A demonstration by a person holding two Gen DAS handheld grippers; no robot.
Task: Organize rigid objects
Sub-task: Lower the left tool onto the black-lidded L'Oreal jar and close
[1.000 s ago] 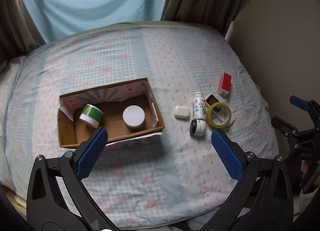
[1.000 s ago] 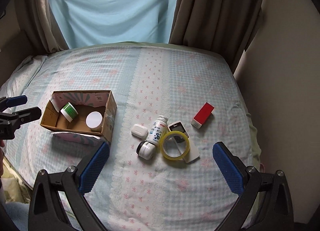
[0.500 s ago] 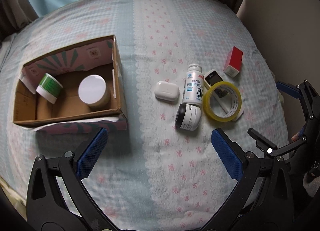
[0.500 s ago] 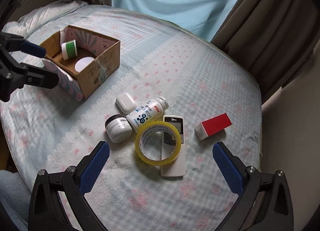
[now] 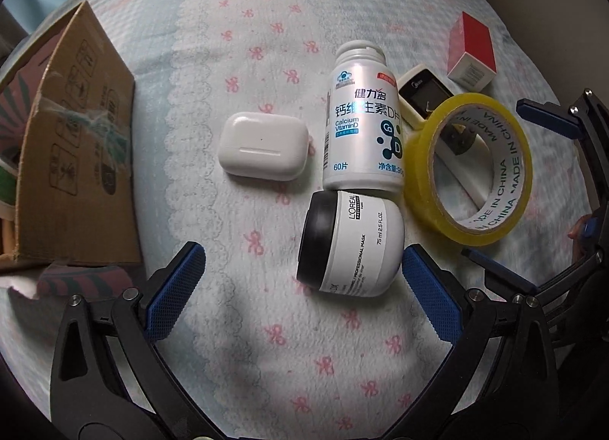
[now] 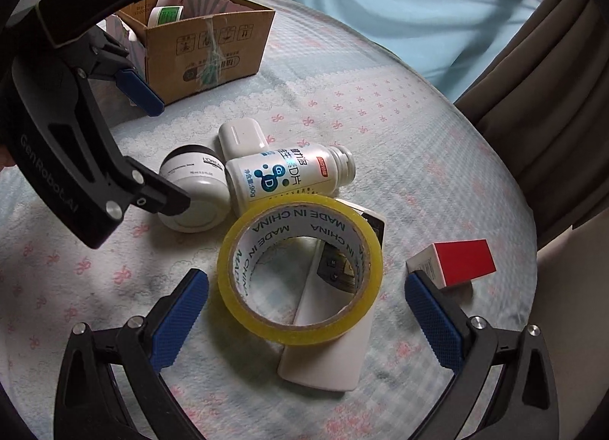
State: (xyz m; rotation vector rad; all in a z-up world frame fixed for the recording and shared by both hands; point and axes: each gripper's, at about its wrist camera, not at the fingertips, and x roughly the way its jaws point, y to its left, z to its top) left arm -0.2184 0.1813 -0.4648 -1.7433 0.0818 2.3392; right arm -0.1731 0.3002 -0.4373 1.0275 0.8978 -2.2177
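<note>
Lying clustered on the bedspread: white jar [image 5: 352, 246], capless pill bottle [image 5: 361, 128], earbud case [image 5: 263, 150]. Yellow tape roll [image 6: 300, 272] atop white remote [image 6: 327, 341]; red box [image 6: 453, 263] apart.

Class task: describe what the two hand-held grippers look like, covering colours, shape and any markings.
Both grippers, left and right, have black angular frames with silver screws and two fingers padded in blue with a cross-hatched texture. Seen from the right camera, the left one's body carries white "GenRobot.AI" lettering. No cables or sleeves show.

Patterned bedspread [image 6: 380, 105]; brown curtains [image 6: 552, 70], blue drape [image 6: 380, 2]
</note>
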